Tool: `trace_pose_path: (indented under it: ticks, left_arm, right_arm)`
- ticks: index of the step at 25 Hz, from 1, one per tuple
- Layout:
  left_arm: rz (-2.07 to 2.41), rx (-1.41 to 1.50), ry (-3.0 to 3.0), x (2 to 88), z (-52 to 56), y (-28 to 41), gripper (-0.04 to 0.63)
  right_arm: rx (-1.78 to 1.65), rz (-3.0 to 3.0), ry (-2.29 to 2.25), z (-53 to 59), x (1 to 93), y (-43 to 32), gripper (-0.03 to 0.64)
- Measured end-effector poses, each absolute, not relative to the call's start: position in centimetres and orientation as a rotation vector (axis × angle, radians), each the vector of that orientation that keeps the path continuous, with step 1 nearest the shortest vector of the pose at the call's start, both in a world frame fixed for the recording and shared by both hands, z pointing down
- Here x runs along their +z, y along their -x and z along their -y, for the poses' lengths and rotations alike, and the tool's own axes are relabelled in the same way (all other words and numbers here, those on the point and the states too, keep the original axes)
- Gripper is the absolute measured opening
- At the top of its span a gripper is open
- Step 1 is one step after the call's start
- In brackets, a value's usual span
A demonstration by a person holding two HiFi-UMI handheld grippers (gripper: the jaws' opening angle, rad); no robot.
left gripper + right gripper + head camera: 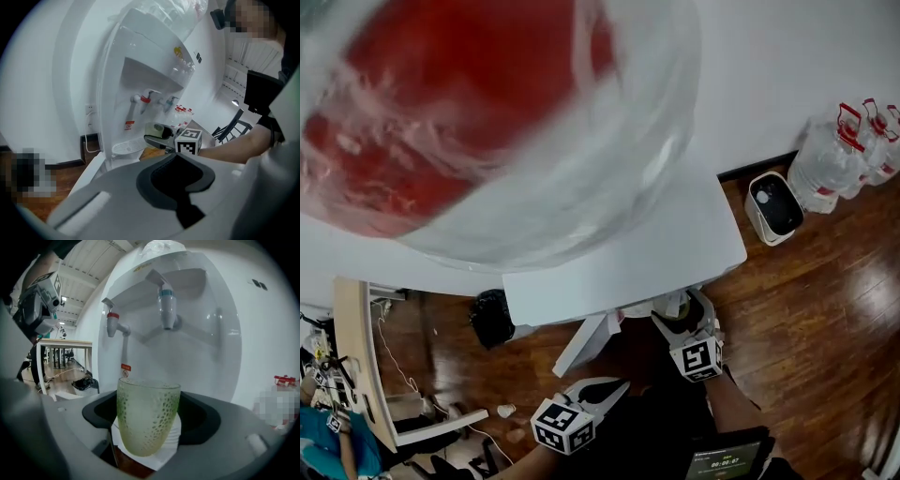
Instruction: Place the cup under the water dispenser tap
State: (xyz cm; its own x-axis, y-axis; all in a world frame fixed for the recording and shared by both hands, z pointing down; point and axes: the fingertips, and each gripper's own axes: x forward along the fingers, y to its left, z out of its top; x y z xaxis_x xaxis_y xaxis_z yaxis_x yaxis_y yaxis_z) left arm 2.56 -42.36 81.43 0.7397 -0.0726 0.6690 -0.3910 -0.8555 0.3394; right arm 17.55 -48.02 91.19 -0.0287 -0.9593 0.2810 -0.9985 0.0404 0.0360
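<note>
My right gripper (149,439) holds the cup at the dispenser.
Its jaws are clamped on the bumpy green glass cup (147,416), close in front of the tall white water dispenser (201,352), lower than the blue tap (166,305). My left gripper (176,180) has its jaws together, holding nothing.

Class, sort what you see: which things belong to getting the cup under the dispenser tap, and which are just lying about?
Part of the job: green cup; right gripper holding it; water dispenser; blue tap; red tap.

Just lying about: water bottles; small white appliance; black bag; left gripper, empty.
</note>
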Motion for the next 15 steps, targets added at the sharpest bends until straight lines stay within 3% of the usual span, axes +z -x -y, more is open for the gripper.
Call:
trace_pose_path:
  ticks: [15]
  left_arm:
    - [0.321, 0.984, -2.406, 82.3, 41.1, -2.8, 0.003]
  right_arm:
    - [0.315, 2.134, -2.036, 47.4, 92.1, -18.1, 0.370]
